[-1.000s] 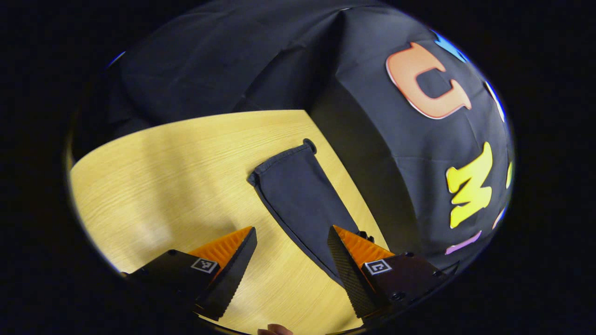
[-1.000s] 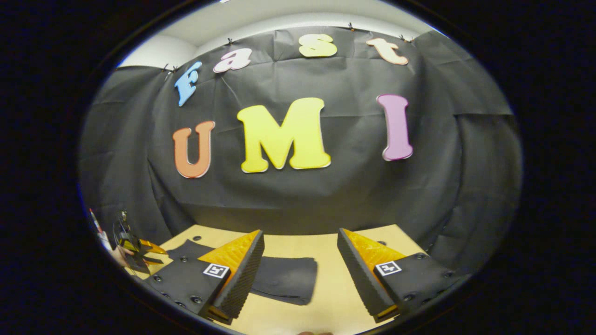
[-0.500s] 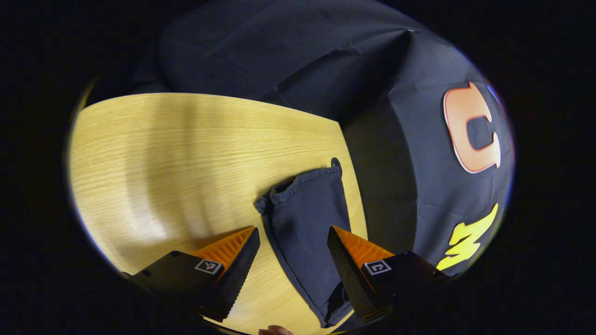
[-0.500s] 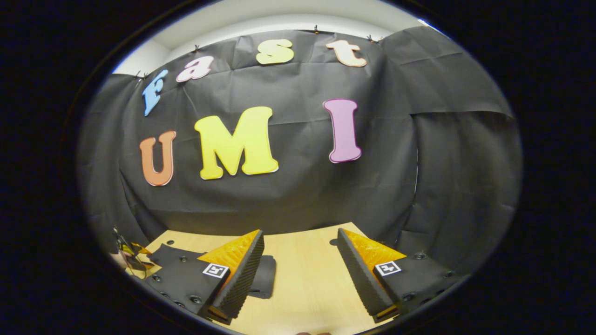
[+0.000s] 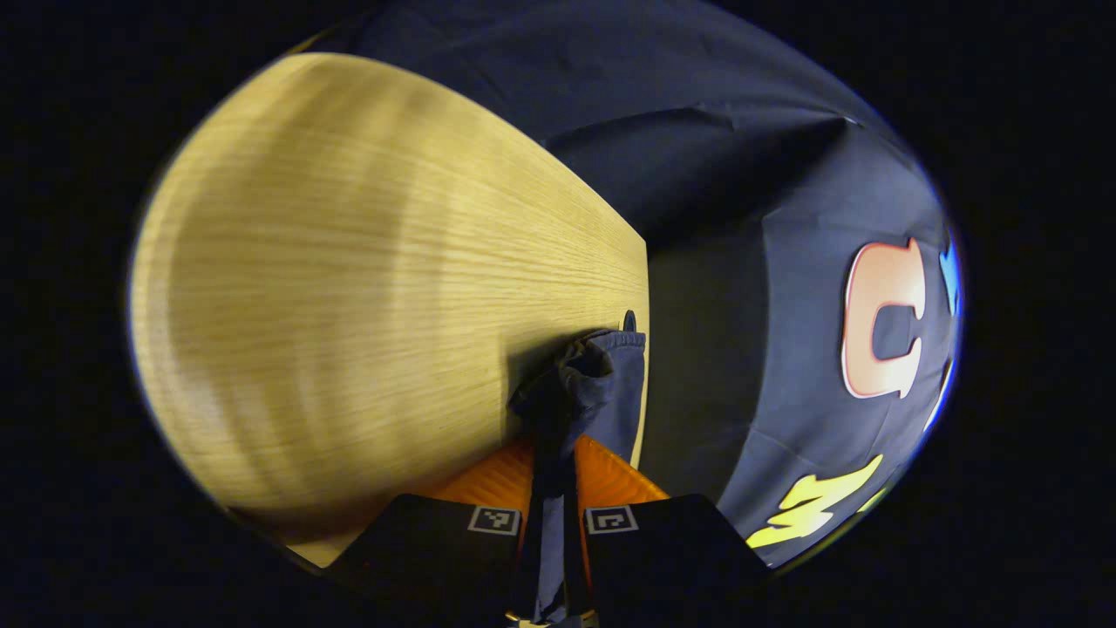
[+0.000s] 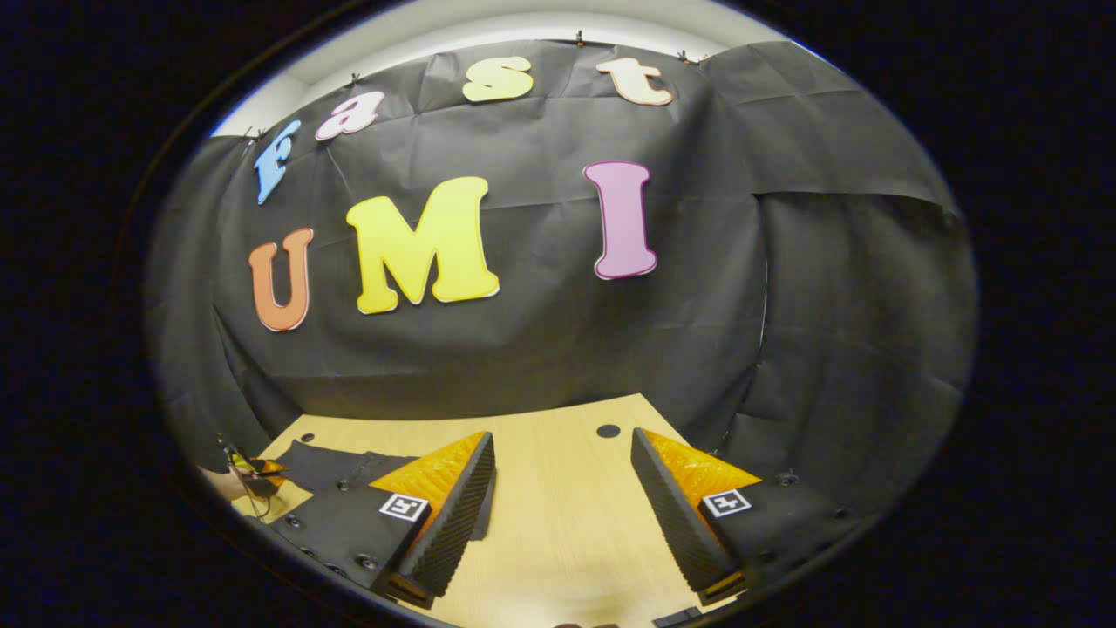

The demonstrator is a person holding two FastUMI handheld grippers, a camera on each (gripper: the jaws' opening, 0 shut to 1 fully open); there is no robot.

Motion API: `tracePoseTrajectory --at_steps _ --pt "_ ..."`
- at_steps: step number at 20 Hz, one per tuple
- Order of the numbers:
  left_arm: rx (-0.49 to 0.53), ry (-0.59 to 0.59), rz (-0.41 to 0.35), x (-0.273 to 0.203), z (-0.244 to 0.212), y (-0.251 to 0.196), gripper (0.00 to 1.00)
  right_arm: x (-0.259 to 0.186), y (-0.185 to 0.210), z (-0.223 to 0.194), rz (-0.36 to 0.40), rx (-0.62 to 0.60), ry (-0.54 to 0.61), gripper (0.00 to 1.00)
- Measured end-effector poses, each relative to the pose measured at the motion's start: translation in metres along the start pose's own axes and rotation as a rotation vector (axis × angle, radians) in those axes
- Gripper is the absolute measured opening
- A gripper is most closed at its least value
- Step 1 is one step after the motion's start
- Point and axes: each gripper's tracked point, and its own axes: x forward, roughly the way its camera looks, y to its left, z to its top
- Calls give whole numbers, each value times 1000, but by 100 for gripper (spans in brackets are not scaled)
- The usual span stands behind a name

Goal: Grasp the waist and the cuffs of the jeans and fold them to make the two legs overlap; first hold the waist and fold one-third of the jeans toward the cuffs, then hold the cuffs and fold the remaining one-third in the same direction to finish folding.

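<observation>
In the left gripper view, the left gripper (image 5: 553, 467) has its jaws closed on the dark jeans (image 5: 602, 384): both fingers press against a strip of the denim that runs down between them, and past the tips the cloth bunches into a crumpled fold with a hemmed edge showing. The gripped part sits at the right-hand edge of the pale wooden worktop (image 5: 349, 288), just beside a small dark hole (image 5: 629, 319) in the wood, with the black cloth wall (image 5: 750, 288) of the booth close behind. Whether the held end is a cuff or the waist cannot be told from here. In the right gripper view, the right gripper (image 6: 562, 497) hangs over bare worktop (image 6: 558, 532) with its jaws wide apart and nothing between them. The jeans (image 6: 336, 465) lie flat on the worktop to the left of it, partly hidden behind its left finger, and stretch away toward the far-left edge, where the other gripper (image 6: 253, 471) and a bit of the hand (image 6: 218, 482) holding it are small and low against the cloth wall. A round dark hole (image 6: 608, 431) lies in the worktop ahead of the open jaws, near the back edge.
</observation>
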Motion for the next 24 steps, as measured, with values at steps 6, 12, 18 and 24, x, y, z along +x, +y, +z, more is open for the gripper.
tracePoseTrajectory --at_steps 6,12,18,24 --pt "252 -32 -74 -18 -21 -49 4 5 -5 -9 10 21 26 98" --pt "541 -46 -179 -41 -78 -123 4 9 -3 -14 46 59 43 98" --pt "690 -33 -296 -64 -186 -175 4 13 -33 -15 52 50 57 100" --pt "851 47 -382 -72 -323 -190 3 9 -81 -21 21 41 80 98"
